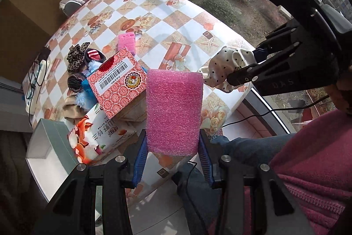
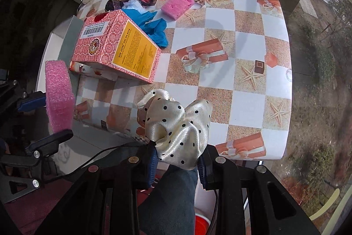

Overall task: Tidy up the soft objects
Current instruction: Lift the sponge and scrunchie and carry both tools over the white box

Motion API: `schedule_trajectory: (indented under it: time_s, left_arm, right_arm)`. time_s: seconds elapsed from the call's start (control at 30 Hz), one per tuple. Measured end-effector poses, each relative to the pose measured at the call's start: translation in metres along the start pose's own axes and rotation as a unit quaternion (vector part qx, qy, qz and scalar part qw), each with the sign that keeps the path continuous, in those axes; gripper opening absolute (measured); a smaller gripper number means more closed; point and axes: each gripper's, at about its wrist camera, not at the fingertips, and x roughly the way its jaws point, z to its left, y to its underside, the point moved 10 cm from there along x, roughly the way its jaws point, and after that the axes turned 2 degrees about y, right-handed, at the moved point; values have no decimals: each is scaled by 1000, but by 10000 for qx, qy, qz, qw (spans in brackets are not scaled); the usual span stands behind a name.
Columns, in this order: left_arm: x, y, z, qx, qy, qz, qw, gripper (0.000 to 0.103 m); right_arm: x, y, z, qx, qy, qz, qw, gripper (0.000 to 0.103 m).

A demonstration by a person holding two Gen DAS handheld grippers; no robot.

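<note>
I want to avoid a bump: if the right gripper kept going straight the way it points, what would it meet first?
Probably the checkered tablecloth on the table: the right gripper, shut on the polka-dot scrunchie, points down at bare cloth, right of the red box. Depth is uncertain.

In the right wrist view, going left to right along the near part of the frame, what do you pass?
Pink foam block held in the left tool → polka-dot satin scrunchie in the right tool → table edge
</note>
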Motion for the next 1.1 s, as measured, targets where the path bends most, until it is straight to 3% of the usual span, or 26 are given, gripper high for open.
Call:
schedule_trajectory:
  time_s: [0.6, 1.1]
  left_arm:
    - [-28, 117, 173, -1239, -277, -312, 9914, 47]
    - [-37, 168, 262, -2158, -616, -643, 9724, 47]
  right_arm:
    - [16, -27, 180, -1232, -42, 126, 9923, 32]
    - [7, -96, 284, -1691, 37, -464, 9845, 32]
